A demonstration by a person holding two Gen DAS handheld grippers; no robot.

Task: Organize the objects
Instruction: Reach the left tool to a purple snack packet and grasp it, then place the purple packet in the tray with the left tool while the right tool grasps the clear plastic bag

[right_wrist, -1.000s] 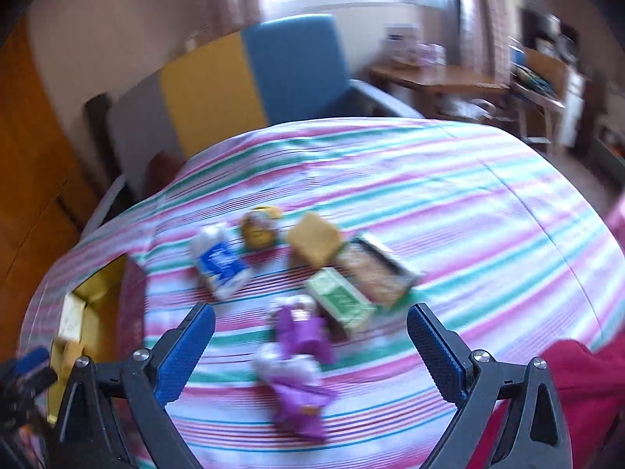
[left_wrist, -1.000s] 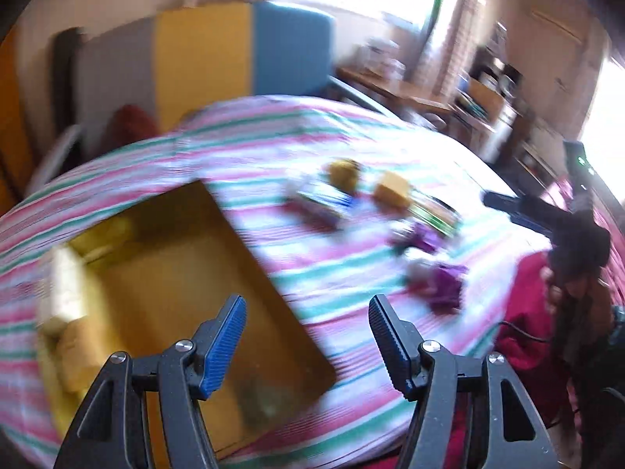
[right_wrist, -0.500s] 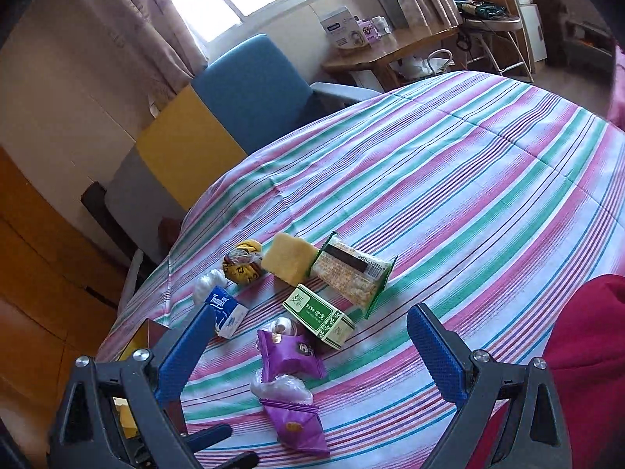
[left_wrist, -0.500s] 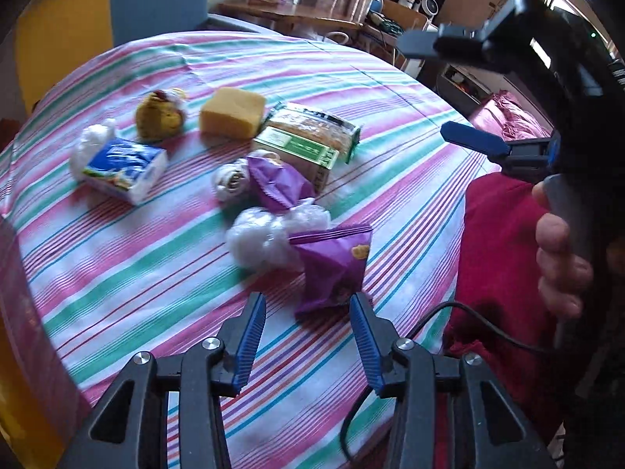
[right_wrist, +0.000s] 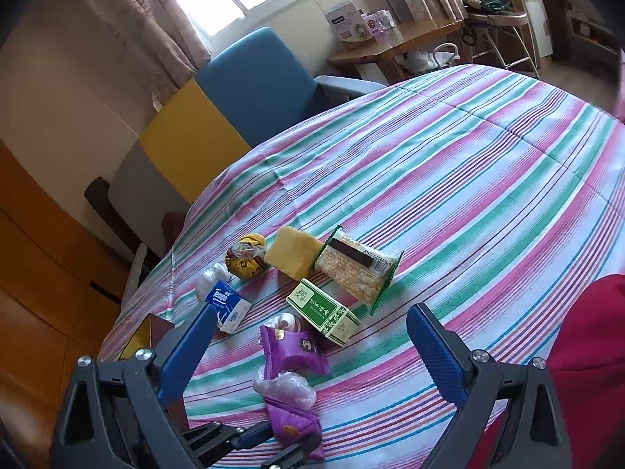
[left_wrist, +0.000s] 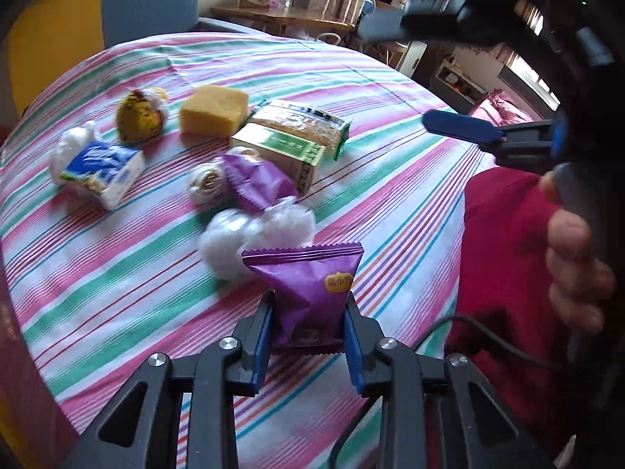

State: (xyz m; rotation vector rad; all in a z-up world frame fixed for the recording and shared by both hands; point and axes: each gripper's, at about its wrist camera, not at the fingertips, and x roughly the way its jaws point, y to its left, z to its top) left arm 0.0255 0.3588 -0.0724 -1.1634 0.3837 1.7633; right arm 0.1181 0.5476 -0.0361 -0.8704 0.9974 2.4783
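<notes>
I am clamping my left gripper [left_wrist: 308, 330] on the near purple foil snack packet [left_wrist: 308, 293], its blue fingers [left_wrist: 261, 346] pressing the lower half of the packet from both sides while its crimped top edge is sticking up beyond them. The packet is sitting at the near edge of the round worktop with the pink, green and white striped cloth [left_wrist: 117, 273], touching a crinkly clear plastic-wrapped bundle [left_wrist: 258, 234] just behind it.

To do this well, I judge I should be lifting straight up and slowly, so the foil is not sliding out of the pads and the clear bundle is not being dragged along. A packet like this is puffy and slippery, so I am wanting a firm squeeze low on its body rather than on the crimp.

My right gripper [right_wrist: 312, 355] is hovering above the spread with its fingers [right_wrist: 435, 355] wide apart and just beginning to close, nothing between them and touching nothing. Below it are lying the second purple foil packet [right_wrist: 293, 351], the green and white carton [right_wrist: 322, 310], the clear-wrapped cracker pack with green edges [right_wrist: 357, 269], the yellow sponge block [right_wrist: 293, 252], the yellow patterned wrapped ball [right_wrist: 246, 262] and the blue and white tissue pack [right_wrist: 228, 306].

A yellow container corner [right_wrist: 136, 342] is showing at the far left of the right wrist view, well apart from the held packet; that looks to me like the place to carry it.
</notes>
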